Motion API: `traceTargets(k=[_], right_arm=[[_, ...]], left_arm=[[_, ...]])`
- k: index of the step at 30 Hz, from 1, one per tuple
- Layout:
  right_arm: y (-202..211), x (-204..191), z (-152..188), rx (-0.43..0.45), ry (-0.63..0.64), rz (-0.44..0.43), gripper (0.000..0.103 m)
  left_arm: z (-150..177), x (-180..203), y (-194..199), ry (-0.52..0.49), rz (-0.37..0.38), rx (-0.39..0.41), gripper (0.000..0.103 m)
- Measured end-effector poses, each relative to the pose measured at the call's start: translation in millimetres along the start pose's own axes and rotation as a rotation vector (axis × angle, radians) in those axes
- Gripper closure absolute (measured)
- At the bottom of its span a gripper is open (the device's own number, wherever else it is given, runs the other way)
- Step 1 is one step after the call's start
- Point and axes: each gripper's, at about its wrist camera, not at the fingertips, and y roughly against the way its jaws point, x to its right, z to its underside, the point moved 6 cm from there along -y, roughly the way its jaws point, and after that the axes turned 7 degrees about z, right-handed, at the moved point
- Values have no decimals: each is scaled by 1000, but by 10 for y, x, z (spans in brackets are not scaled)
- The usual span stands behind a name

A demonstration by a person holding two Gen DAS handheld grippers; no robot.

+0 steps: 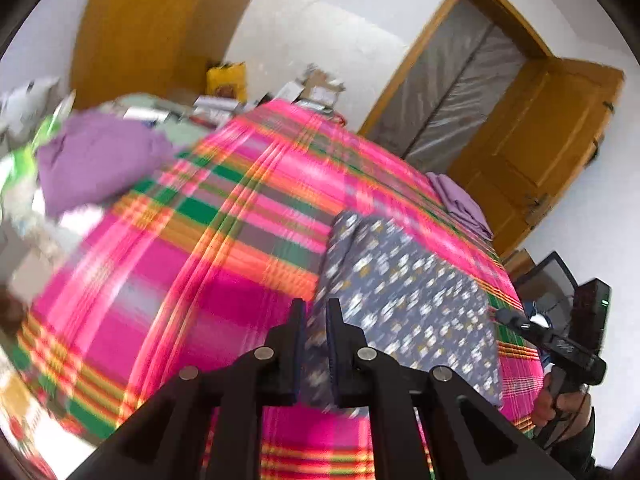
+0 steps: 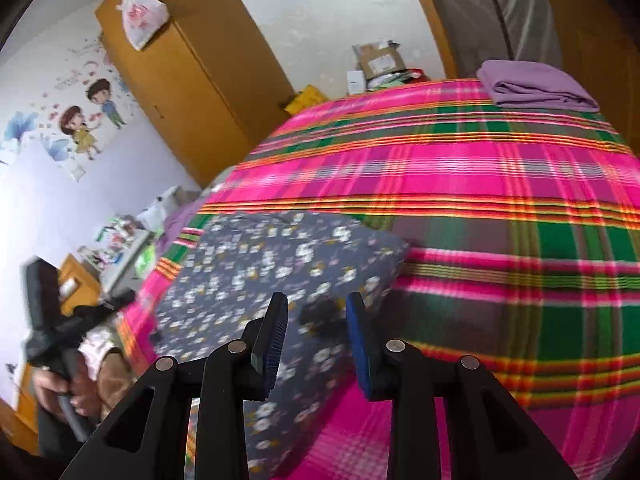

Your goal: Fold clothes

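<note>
A grey floral garment [image 1: 408, 300] lies partly folded on a bed covered with a bright pink, green and orange plaid sheet [image 1: 224, 216]; in the left wrist view it fills the lower right of the frame, and in the right wrist view it sits in the lower left centre [image 2: 272, 272]. The left claw [image 1: 316, 320] rises from the bottom centre of its own view, its jaws drawn close together with the near edge of the floral cloth caught between the blue pads, so it is clenched on the garment. The same claw appears blurred at the left edge of the right wrist view [image 2: 116, 300], with the person's hand [image 2: 76, 388] on its handle. The right claw [image 2: 318, 312] stands at the bottom centre of its view, jaws parted above the garment's near right corner and gripping nothing; a dark shadow falls on the cloth between them. It shows again at the right edge of the left wrist view [image 1: 508, 316], just beside the garment's edge. A folded purple cloth [image 2: 532, 84] rests on the sheet at the upper right of the right wrist view, well apart from the floral garment. Another purple cloth [image 1: 100, 160] lies bunched at the left of the left wrist view. A wooden wardrobe [image 2: 192, 80] stands against the wall at the upper left of the right wrist view, and a wooden door [image 1: 532, 144] hangs open at the right of the left wrist view.
</note>
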Motion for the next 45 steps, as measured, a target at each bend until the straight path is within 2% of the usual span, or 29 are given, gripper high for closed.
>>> traceTargets(k=[4,10,12,13,14,17,21,24,26,28,31,34,38,40,42,45], right_arm=[[-85,64,-45,-4,-5,37,73],[-79,133,-102,5,-12,51,73],[-94,133,-128,3,-8,50,73],[-110,131,-132,1,-3,50,73],[-121,128,-130,-2,1,50,73],[-187,121,-129,-13,11,51,73],[-345,57,-152,-42,73,76,73],[-489,52,-127,-62,133,100,74],[-417,49,-133,-58,131,105,74],[-339,42,-136,-52,130,107,73],[-36,-97,-56,-10,163,32,73],[200,-296,123,4,228,-32,73],[216,-576,467,-50,360,-90,74],[128,-585,653,-84,420,-57,74],[145,-545,666,-81,405,-71,74],[224,-563,631,-71,404,-44,76]], left_arm=[[-213,422,-392,-119,66,-58,92],[-280,675,-1164,-235,84,-191,92],[-290,550,-1336,-224,33,-206,95],[-294,450,-1390,-189,32,-210,101],[-291,356,-1423,-147,49,-212,101],[-271,221,-1405,-84,106,-186,101],[-234,269,-1388,-143,59,-161,101],[-248,231,-1378,-128,73,-157,101],[-276,224,-1389,-123,78,-163,101],[-310,273,-1336,-137,47,-170,101],[-276,337,-1109,-180,6,-143,101],[-157,342,-864,-181,5,-119,101],[60,262,-763,-174,-11,-127,101],[160,172,-734,-149,1,-125,102],[180,154,-689,-135,15,-109,102],[194,185,-585,-140,1,-96,102]])
